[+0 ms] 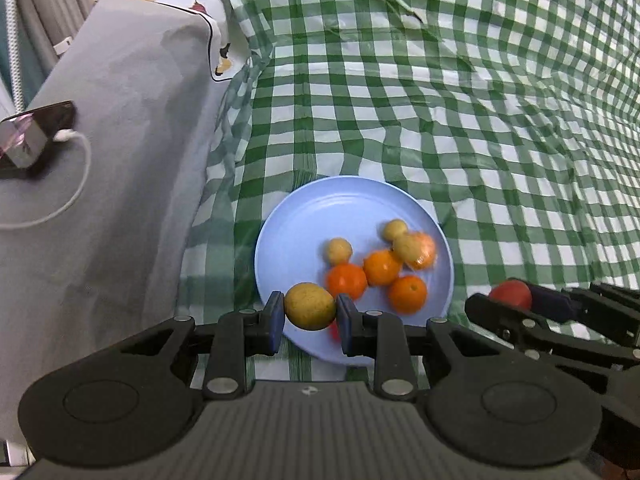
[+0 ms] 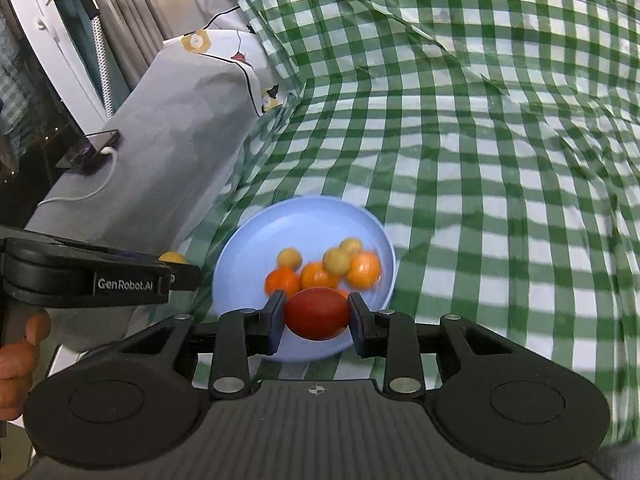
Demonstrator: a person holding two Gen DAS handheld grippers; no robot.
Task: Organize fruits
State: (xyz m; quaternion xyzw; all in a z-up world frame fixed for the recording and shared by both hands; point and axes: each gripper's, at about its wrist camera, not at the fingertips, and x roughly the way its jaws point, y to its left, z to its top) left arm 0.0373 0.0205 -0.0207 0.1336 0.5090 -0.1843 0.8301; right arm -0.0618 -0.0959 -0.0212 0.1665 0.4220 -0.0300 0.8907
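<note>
- In the right wrist view the fruit on the plate (image 2: pixel 256 236) is blurred, so the count there is unsure; one orange is mostly hidden behind the tomato (image 2: pixel 317 313).
- In the left wrist view a red bit shows under the yellow fruit (image 1: pixel 310 306), between the pads; what it is cannot be told.
- The right gripper (image 1: pixel 512 300) sits at the lower right edge of the left wrist view, partly cut off, the tomato (image 1: pixel 511 294) peeking over it.
- The left gripper (image 2: pixel 176 266) enters the right wrist view from the left edge; only a sliver of its yellow fruit (image 2: pixel 172 257) shows, and a hand (image 2: pixel 18 360) is cut off at the lower left.
- The left gripper (image 1: pixel 310 316) is clamped on the yellow fruit: dull yellow, speckled, slightly oval, long axis across the frame from pad to pad. It hangs over the near rim of the blue plate (image 1: pixel 304 216).
- The right gripper (image 2: pixel 317 316) is clamped on the tomato: smooth, deep red, wider than tall, long axis likewise across the jaws, over the plate's near rim.
- On the plate lie oranges (image 1: pixel 346 280) and smaller yellow fruits (image 1: pixel 338 250), bunched right of centre.
- The plate rests on a green check cloth (image 1: pixel 460 120), low centre of both views.
</note>
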